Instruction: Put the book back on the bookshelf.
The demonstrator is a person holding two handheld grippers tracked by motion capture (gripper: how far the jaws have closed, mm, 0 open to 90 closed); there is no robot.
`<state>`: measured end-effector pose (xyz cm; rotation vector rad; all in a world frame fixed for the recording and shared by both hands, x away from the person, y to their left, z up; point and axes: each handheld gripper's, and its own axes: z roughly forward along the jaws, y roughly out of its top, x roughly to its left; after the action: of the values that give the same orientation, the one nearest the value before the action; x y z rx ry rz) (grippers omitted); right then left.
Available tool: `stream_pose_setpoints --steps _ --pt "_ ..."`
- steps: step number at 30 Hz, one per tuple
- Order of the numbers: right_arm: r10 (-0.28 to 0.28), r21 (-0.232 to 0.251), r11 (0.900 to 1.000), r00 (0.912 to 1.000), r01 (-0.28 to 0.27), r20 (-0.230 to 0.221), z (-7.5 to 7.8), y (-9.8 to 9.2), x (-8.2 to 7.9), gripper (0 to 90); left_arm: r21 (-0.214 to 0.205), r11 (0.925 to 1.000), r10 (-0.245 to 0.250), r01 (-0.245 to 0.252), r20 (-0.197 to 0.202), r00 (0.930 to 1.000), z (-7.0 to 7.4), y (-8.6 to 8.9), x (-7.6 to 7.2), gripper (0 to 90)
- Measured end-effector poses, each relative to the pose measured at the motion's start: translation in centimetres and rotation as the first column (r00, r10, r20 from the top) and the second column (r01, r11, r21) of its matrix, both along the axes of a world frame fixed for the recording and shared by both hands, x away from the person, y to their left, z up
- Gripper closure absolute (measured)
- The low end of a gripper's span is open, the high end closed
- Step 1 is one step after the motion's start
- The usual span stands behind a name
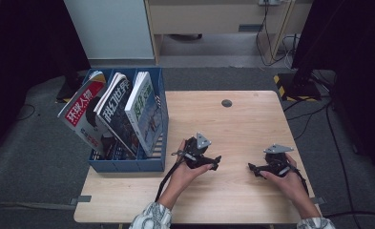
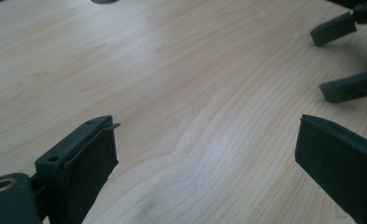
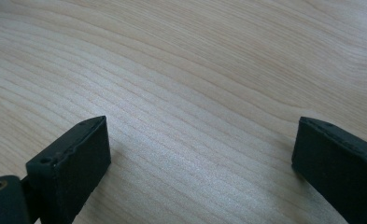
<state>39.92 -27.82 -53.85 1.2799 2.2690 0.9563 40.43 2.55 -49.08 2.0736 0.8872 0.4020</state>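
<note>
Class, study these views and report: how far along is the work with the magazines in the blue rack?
Done: three magazines stand leaning in the blue rack at the table's left edge. In hand: nothing; the left gripper and right gripper both rest open over bare wood, facing each other. Left: any move toward the rack, since neither gripper reaches for it yet.

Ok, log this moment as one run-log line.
left gripper: open, empty | right gripper: open, empty | both over light wooden table | three magazines in blue file rack

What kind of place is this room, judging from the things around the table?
Probably an office or lab set up for recording: a wooden table, a blue file rack holding magazines, and cables across grey carpet.
</note>
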Motion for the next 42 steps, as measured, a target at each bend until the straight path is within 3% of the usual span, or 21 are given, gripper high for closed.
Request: stream_pose_setpoints --steps 5,19,23,31,42 --pt "0.002 -0.002 1.0000 1.0000 -0.002 0.001 0.0 -0.1 0.0 4.8 0.041 0.9991 -0.013 0.014 -0.028 0.9995 -1.7 -0.4 -0.1 5.3" --pt "0.001 -0.002 1.0000 1.0000 -0.001 0.003 0.0 -0.1 0.0 4.8 0.076 0.9967 0.036 -0.029 -0.091 0.9952 -4.5 0.1 0.5 5.5" --pt "0.001 -0.002 1.0000 1.0000 -0.001 0.003 0.0 -0.1 0.0 4.8 0.064 0.9973 0.043 -0.037 -0.089 0.9951 -4.5 0.1 0.6 5.6" --pt "0.001 -0.002 1.0000 1.0000 -0.001 0.003 0.0 -0.1 0.0 4.8 0.110 0.9933 0.044 -0.036 -0.075 0.9962 -4.6 -0.2 0.6 5.2" --pt "-0.002 -0.002 1.0000 1.0000 0.002 0.004 0.0 -0.2 -0.2 4.8 0.113 0.9924 0.058 -0.049 -0.080 0.9951 -4.6 -0.3 0.5 2.9"
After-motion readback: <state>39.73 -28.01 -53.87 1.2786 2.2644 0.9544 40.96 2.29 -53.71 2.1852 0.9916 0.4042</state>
